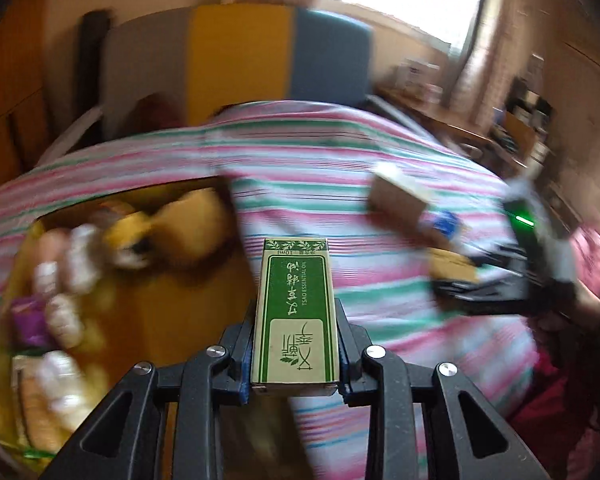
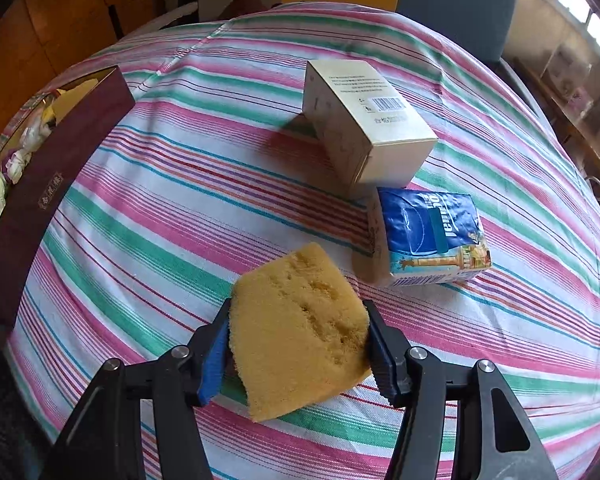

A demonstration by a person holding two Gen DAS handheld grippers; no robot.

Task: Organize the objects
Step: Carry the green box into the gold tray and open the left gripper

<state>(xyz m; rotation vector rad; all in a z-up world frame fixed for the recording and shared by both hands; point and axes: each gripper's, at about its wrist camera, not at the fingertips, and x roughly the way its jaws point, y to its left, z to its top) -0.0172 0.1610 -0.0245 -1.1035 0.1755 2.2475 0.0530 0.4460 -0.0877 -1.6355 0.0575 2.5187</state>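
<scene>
Seen from the left wrist camera, the left hand-held gripper (image 1: pixel 296 360) is clamping a green essential oil carton (image 1: pixel 294 314) lengthwise between its narrowly set jaws, apparently carrying it toward the open storage box (image 1: pixel 140 280) at nine o'clock, where blurred wrapped items are already lying; the next move would call for swinging left and lowering the carton into a free gap. At three o'clock, the other tool is showing as a dark blur over the striped surface (image 1: pixel 300 192). From the right wrist camera, the right hand-held gripper (image 2: pixel 298 344) is squeezing a yellow sponge (image 2: pixel 300 332) between jaws spread fairly wide, the sponge appearing to hang just above the striped cloth. A beige carton (image 2: pixel 364 128) is lying at twelve o'clock, with a blue tissue pack (image 2: pixel 432 236) touching or just beside its near end at two o'clock. The maroon box wall (image 2: pixel 56 184) is standing at ten o'clock, well apart from the sponge, which judging by the layout is headed there next.
</scene>
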